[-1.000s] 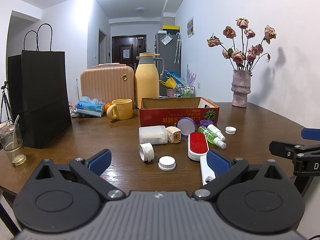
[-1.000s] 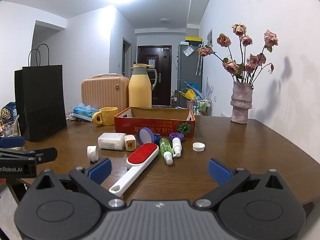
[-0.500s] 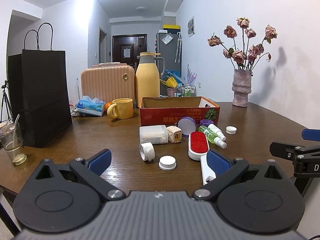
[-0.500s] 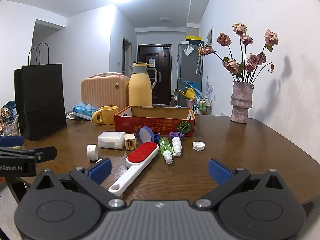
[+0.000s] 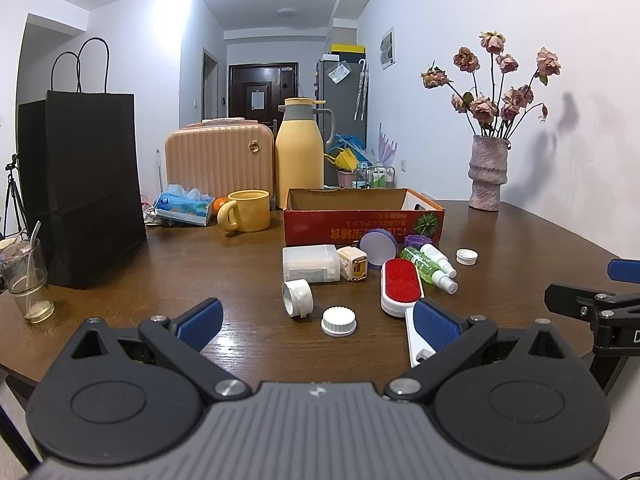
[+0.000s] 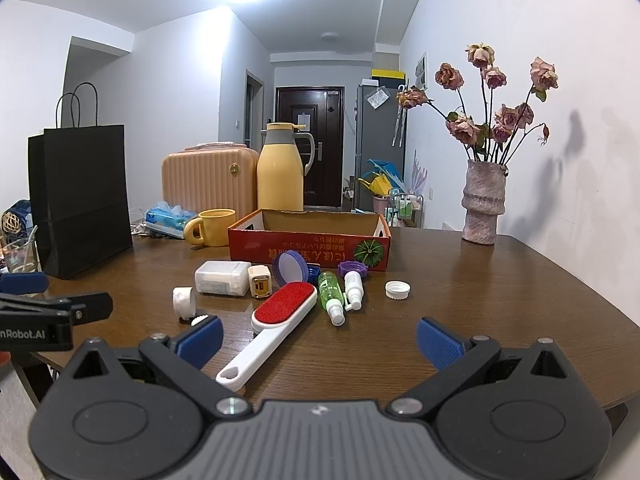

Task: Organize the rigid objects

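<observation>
Both grippers hang at the near desk (image 6: 480, 304) edge, the left gripper (image 5: 316, 320) and right gripper (image 6: 318, 338) each with fingers spread wide and empty. Nothing looks sorted yet: brush (image 6: 276, 324), bottles (image 6: 338, 294), caps, charger (image 6: 260, 286) and case (image 6: 222, 278) all lie loose ahead at 12 o'clock, just short of the box (image 6: 308, 240), which appears empty, so the whole job remains. The left view alone shows the ribbed cap (image 5: 338, 321) clearly; in the right view a finger all but hides it. The right view shows the brush's full handle.
</observation>
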Motion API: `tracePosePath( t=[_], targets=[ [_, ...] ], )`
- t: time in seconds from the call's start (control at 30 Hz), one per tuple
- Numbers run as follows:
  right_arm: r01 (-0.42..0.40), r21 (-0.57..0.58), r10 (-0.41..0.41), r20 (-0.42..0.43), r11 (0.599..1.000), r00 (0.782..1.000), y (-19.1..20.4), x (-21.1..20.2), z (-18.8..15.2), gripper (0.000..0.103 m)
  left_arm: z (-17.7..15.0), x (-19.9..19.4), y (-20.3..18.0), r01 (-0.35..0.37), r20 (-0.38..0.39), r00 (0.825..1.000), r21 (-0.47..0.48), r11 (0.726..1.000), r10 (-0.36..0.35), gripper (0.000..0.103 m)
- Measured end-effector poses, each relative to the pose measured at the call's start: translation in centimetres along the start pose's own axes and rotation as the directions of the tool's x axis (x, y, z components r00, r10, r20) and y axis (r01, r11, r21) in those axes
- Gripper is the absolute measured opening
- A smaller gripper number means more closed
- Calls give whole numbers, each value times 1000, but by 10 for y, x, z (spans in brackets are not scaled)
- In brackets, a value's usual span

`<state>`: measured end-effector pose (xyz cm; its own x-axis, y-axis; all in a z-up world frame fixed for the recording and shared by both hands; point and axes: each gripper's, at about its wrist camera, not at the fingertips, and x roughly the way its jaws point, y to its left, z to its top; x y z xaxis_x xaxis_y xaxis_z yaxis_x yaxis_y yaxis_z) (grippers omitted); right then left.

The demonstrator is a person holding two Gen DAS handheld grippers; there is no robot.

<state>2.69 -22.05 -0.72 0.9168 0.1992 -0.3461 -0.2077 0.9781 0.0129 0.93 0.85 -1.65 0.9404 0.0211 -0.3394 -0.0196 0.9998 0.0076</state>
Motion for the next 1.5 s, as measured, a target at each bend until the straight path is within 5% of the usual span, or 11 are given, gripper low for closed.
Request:
tracePosePath(
  t=[1.5],
  targets=[
    [-71, -44, 61, -186, 997, 981, 20, 121, 11, 103, 12, 105, 34, -58, -157, 986, -65, 996, 47, 103]
  ],
)
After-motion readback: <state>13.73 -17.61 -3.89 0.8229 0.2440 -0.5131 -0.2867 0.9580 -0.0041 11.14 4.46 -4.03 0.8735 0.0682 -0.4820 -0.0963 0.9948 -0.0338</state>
